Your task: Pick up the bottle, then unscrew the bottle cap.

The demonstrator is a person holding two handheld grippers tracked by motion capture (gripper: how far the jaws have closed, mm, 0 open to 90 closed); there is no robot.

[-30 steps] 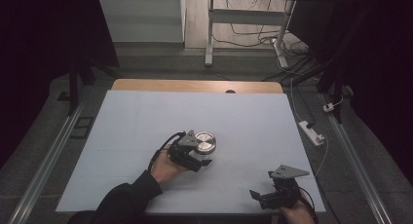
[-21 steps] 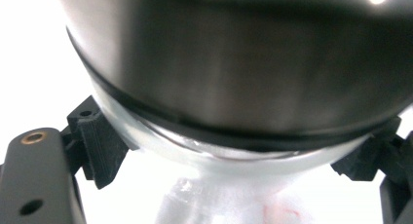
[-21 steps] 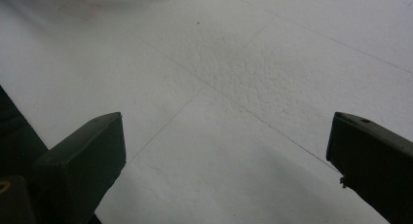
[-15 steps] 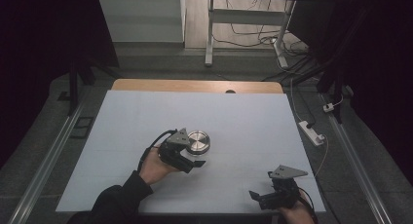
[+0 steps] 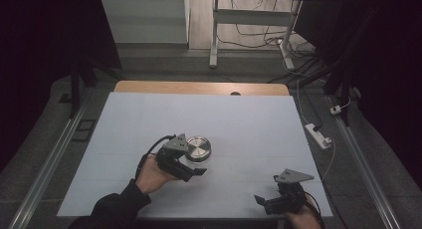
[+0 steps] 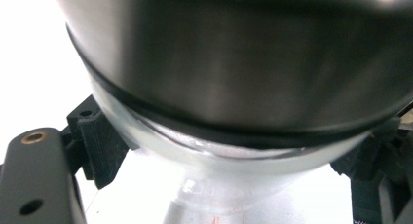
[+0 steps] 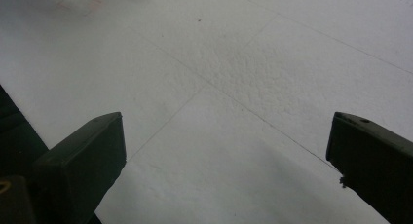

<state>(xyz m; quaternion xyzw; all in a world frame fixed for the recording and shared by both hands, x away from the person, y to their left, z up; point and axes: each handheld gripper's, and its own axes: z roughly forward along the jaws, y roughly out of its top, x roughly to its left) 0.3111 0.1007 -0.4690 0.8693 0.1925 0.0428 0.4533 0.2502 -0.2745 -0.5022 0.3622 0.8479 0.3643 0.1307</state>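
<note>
A round jar with a shiny metal lid (image 5: 198,148) is held just above the white table sheet (image 5: 249,119), left of centre. My left gripper (image 5: 191,162) comes at it from the left and is shut on it. In the left gripper view the jar (image 6: 234,87) looms very close, a black band under the lid and clear glass below, with a black jaw on either side of its lower part. My right gripper (image 5: 268,201) rests at the table's near right edge, open, with only bare sheet between its fingers (image 7: 83,160).
A wooden table edge (image 5: 199,87) borders the sheet at the back. A white power strip (image 5: 318,135) with its cable lies on the floor to the right. Desk legs and cables stand beyond the table. Metal rails run along both sides.
My left gripper has carried the jar a little to the left and toward the person, lifting slightly. The right gripper has stayed put.
</note>
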